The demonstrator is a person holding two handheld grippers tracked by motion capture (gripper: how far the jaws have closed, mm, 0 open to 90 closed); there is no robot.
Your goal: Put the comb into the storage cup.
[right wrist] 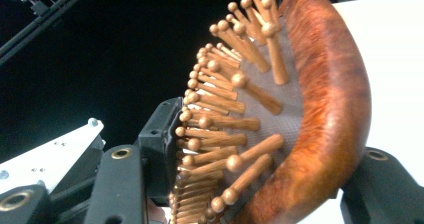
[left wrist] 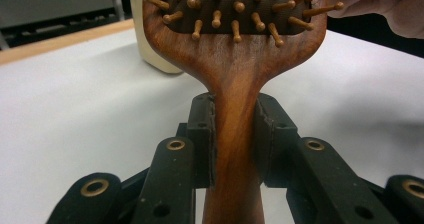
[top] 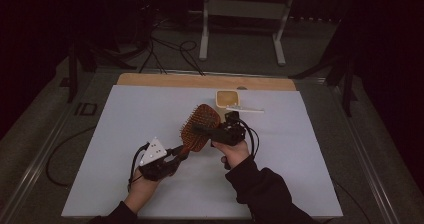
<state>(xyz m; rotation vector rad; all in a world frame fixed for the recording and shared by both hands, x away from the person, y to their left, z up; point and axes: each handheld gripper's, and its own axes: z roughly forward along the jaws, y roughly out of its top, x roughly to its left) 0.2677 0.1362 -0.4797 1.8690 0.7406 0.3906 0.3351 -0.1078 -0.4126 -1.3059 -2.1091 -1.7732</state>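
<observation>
**Wooden paddle brush held between two tools above the bench**

While the left tool [top: 172, 156] grips the handle, the right tool [top: 202, 130] clamps the head of the same wooden hairbrush [top: 199, 128], so the brush hangs between them over the middle of the bench [top: 125, 134]. Seen from the left gripper view, both black jaws are closed nearly all the way, pressed flat against either side of the narrow neck of the handle [left wrist: 234, 134], just below where it flares into the head. From the right gripper view, one jaw sits among the bristle pins [right wrist: 235, 79] on the face of the head and the other lies against the rounded wooden back [right wrist: 330, 109]; the jaws stand about as far apart as the head is thick.

The left hand [top: 145, 186] comes in low from the bottom edge, tool pointing up and to the right. The right hand [top: 235, 151], in a dark sleeve [top: 265, 194], reaches forward and turns its tool leftward onto the head.

The brush is reddish-brown wood, a broad paddle shape, with a grey cushion set with ball-tipped wooden pins. It is tilted, head farther from the person than the handle.

Beyond the brush, a cream-coloured container [top: 228, 98] stands on the white sheet, with a small white comb-like piece [top: 245, 109] just beside it.
</observation>
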